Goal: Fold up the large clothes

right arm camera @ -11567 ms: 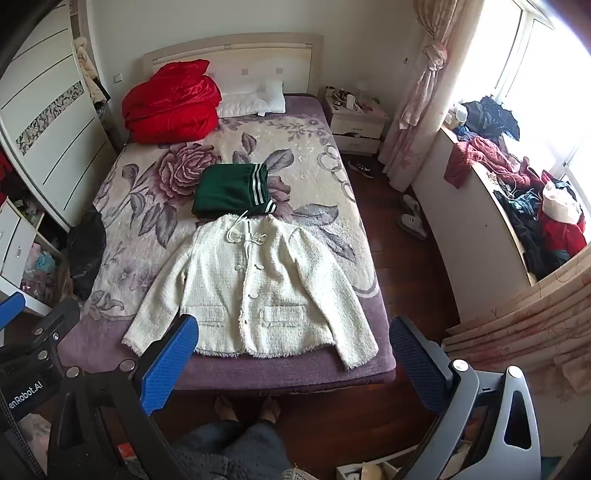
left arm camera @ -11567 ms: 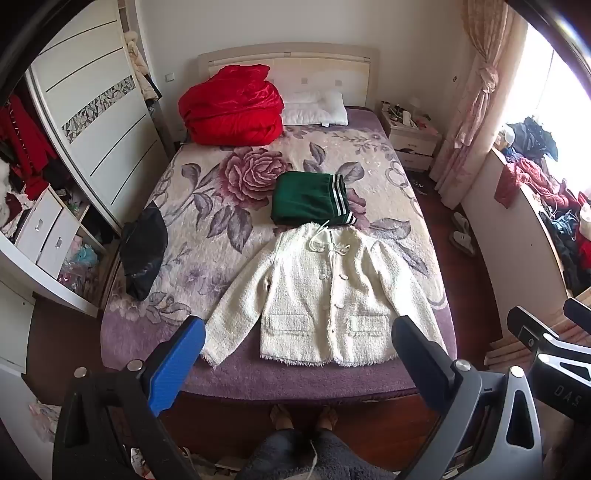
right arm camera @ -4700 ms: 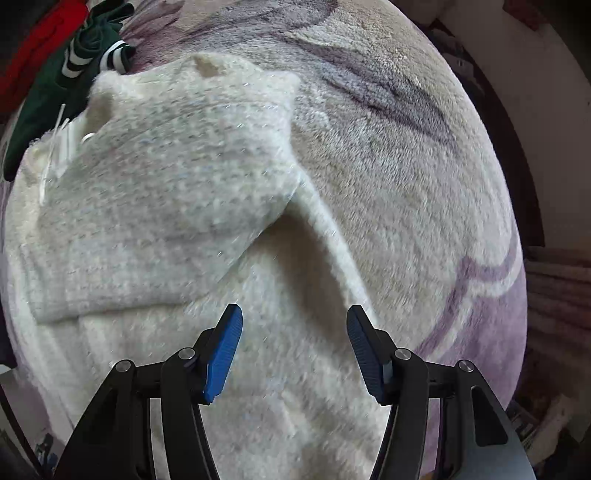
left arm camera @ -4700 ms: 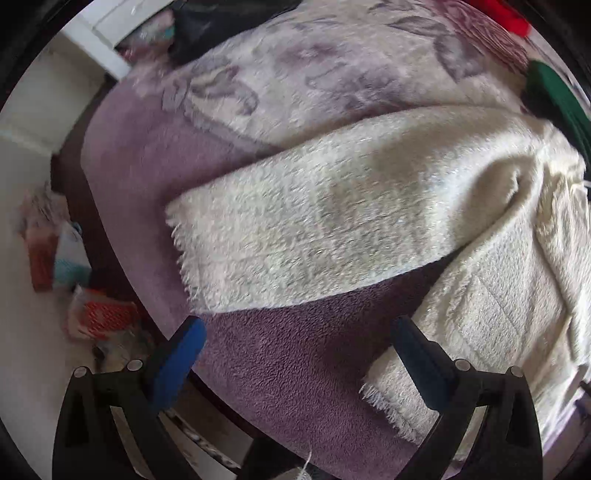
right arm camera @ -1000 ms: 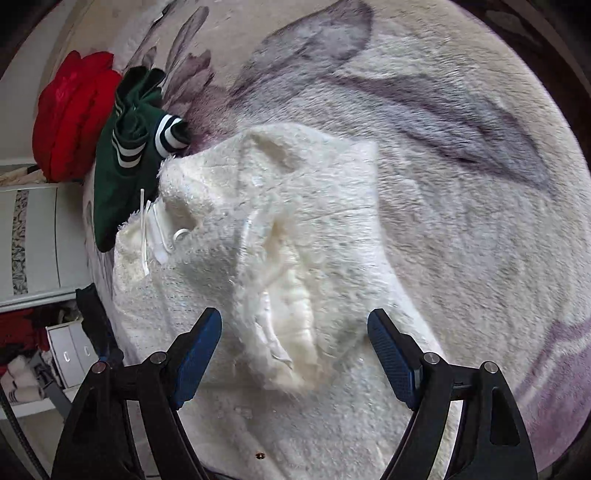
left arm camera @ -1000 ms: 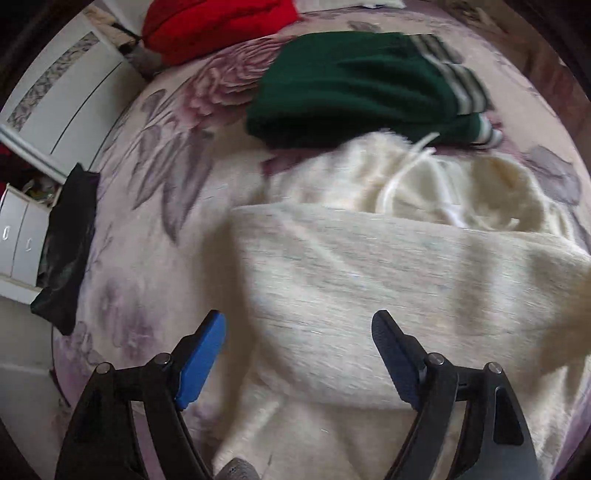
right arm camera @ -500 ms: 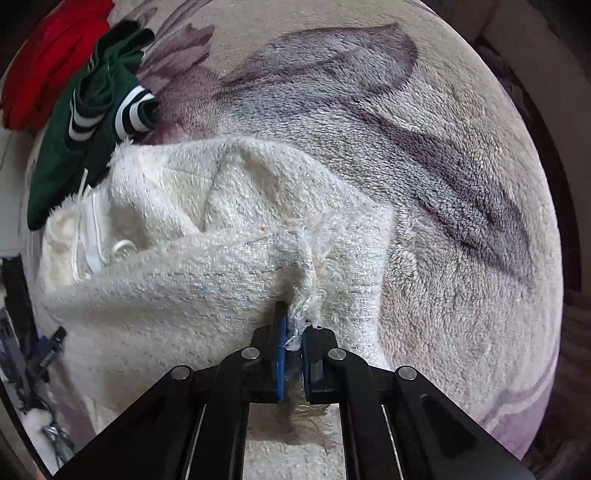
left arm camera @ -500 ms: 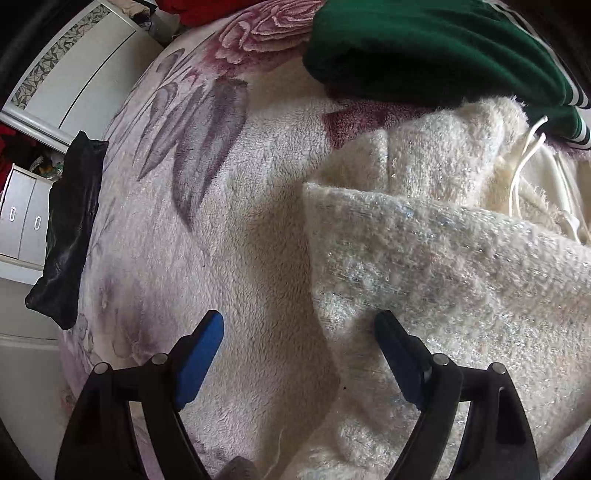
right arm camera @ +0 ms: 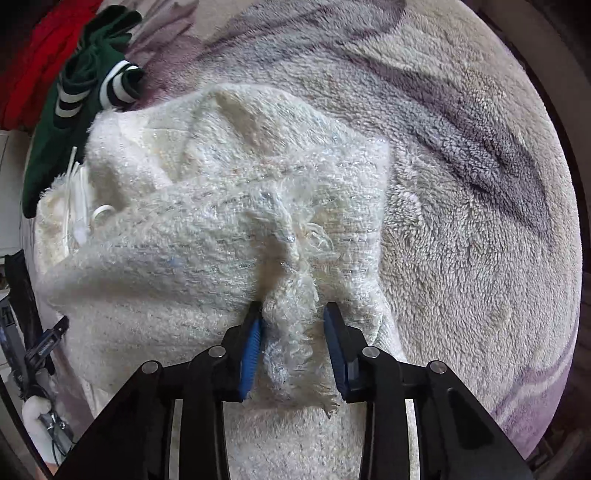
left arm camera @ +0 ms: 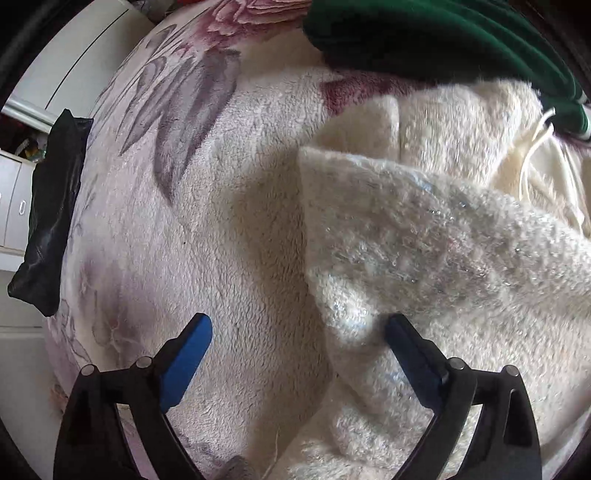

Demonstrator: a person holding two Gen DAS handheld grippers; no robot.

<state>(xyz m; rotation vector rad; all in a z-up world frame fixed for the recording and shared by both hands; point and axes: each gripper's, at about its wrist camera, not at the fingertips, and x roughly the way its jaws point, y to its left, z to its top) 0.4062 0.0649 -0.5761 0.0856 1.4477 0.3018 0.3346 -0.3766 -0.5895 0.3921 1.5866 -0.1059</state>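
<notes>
On the bed (left arm camera: 229, 258), beside the green garment (left arm camera: 424, 33), our right tongs (right arm camera: 293, 328) are opening around the cream jacket (right arm camera: 207, 236)'s folded hem to lay it down; our left tongs (left arm camera: 299, 354) spread wide, empty, straddling its edge.

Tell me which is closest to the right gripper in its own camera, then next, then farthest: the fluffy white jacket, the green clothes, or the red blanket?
1. White jacket: a fringed edge sits between the right gripper's opening jaws.
2. Green clothes: beyond the jacket's collar, upper left.
3. Red blanket: farthest, behind the green clothes in the top left corner.
</notes>
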